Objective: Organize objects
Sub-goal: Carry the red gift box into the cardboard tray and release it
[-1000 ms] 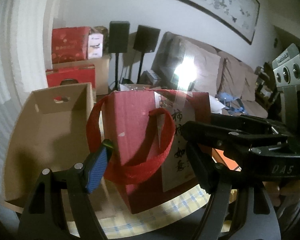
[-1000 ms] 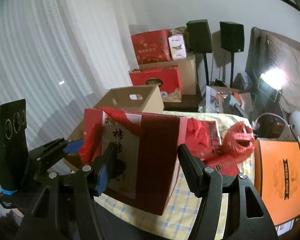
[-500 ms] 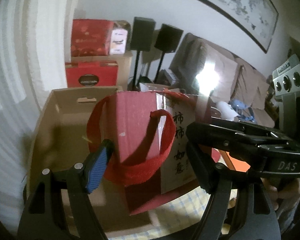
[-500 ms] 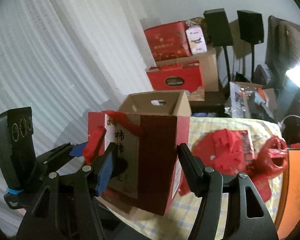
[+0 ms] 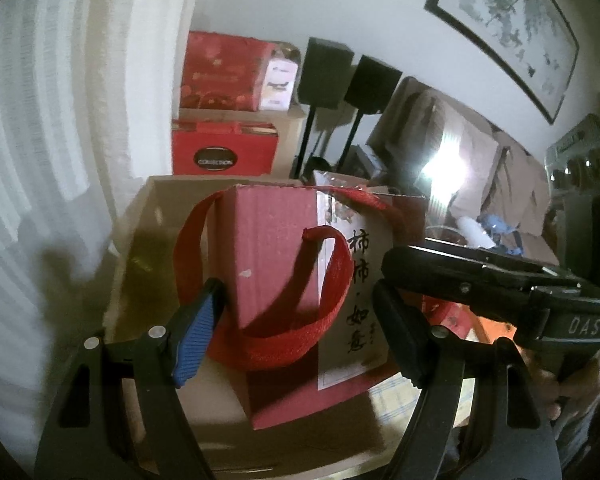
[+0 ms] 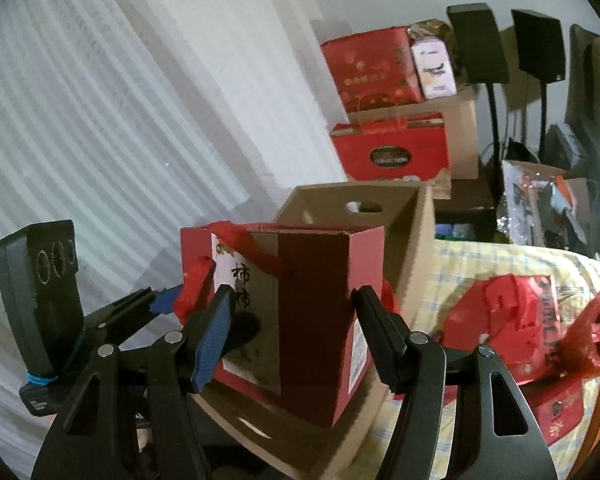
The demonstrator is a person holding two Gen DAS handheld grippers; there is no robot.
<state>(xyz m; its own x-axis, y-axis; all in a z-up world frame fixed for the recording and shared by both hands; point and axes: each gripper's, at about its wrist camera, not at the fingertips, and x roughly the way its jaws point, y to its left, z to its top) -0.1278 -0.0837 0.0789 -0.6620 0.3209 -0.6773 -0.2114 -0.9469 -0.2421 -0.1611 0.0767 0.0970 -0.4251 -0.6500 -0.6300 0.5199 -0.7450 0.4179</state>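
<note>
A red gift box (image 5: 276, 264) with red strap handles and a white label with black characters hangs in the air, held from two sides. My left gripper (image 5: 296, 320) is shut on it, one finger against each side. My right gripper (image 6: 292, 328) is shut on it too, clamping the opposite corner (image 6: 312, 320). The box is over the open brown cardboard carton (image 6: 416, 248), with its lower part at the carton's rim. The carton also shows in the left wrist view (image 5: 156, 248), behind and below the box.
Red plastic bags and red packets (image 6: 520, 320) lie on the yellow checked tablecloth (image 6: 480, 264) to the right. Red gift boxes (image 6: 392, 152) are stacked on cardboard at the back by the white curtain. Two black speakers (image 6: 480, 52) stand on poles. A sofa (image 5: 480, 152) is behind.
Both grippers have carried the red box to the left, from over the tablecloth to over the open carton. The grip on it has not changed.
</note>
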